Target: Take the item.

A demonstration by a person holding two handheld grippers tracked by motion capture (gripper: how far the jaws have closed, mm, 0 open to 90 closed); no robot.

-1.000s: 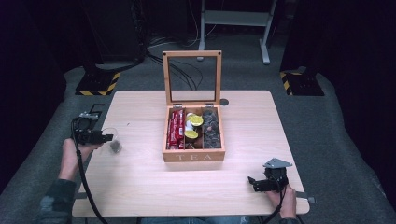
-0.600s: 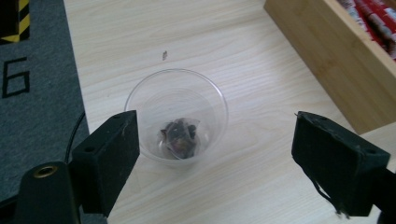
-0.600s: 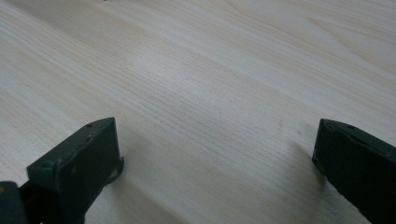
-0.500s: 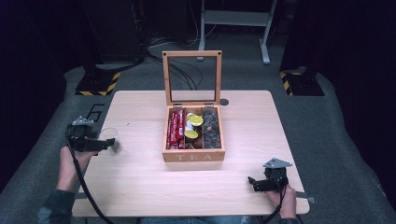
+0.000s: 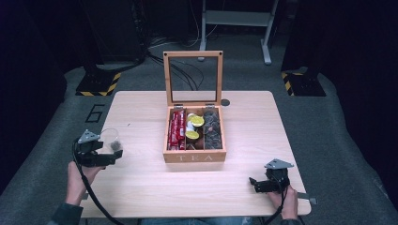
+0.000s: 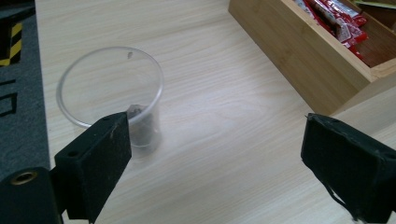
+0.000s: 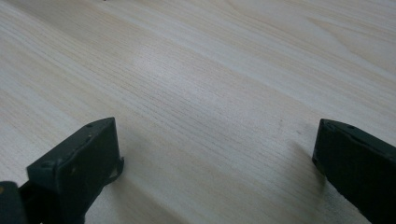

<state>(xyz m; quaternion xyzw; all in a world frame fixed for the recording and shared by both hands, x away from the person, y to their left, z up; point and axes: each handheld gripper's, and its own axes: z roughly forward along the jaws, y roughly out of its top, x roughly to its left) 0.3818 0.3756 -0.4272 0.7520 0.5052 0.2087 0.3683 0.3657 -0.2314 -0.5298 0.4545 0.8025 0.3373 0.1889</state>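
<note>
High view showed a wooden tea box (image 5: 195, 156) mid-desk, its glass lid (image 5: 193, 78) standing upright, with red packets (image 5: 176, 130), yellow-topped capsules (image 5: 196, 121) and dark pods (image 5: 212, 132) in separate compartments. At the left edge of the desk (image 5: 141, 187) stood a clear plastic cup (image 6: 112, 91) with something small and dark at its bottom. The left gripper (image 6: 212, 161) sat just beside it, fingers (image 6: 95, 158) wide apart and holding nothing. The right gripper (image 7: 219, 163) hovered low over bare wood near the desk's right front corner, fingers equally spread and empty.
</note>
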